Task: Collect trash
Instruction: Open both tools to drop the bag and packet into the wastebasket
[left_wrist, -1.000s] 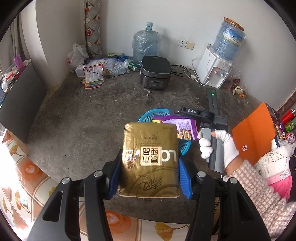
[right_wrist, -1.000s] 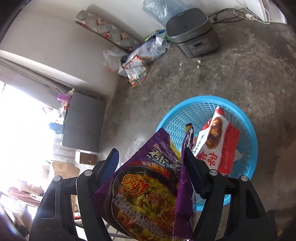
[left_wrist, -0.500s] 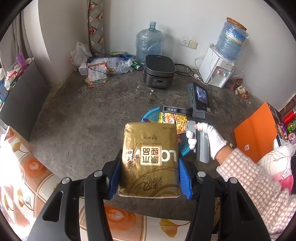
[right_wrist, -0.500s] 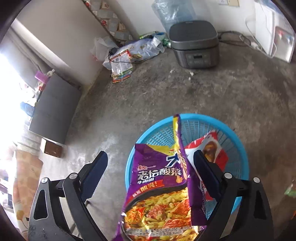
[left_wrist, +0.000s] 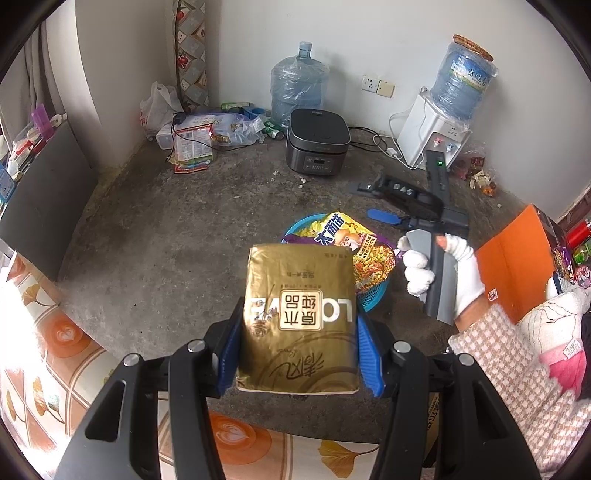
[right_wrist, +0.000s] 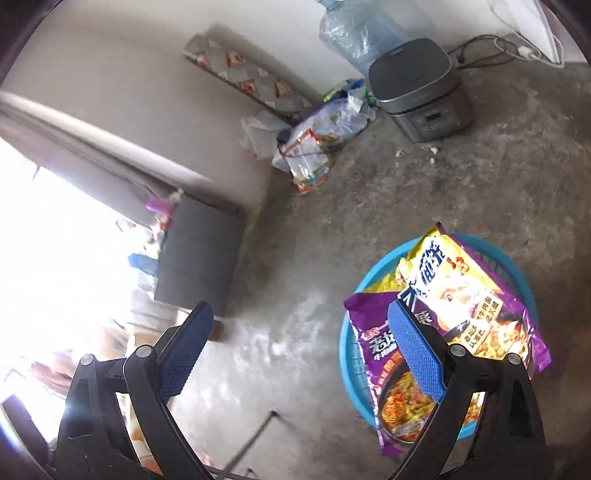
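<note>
My left gripper is shut on a gold tissue pack, its blue pads pressing both sides, held above the concrete floor. Beyond it sits a blue basket with a noodle bag on top. A white-gloved hand holds my right gripper above and right of the basket. In the right wrist view my right gripper stands wide open with nothing between its fingers. The purple noodle bag and a yellow and purple bag lie in the blue basket, partly behind the right finger.
A rice cooker, a water jug and a water dispenser stand along the back wall. Litter is piled in the back left corner. An orange box is at right, a dark panel at left.
My right gripper opened and let go of the purple noodle bag, which now lies in the basket; the gripper then lifted away. The left gripper kept still with the gold pack.
</note>
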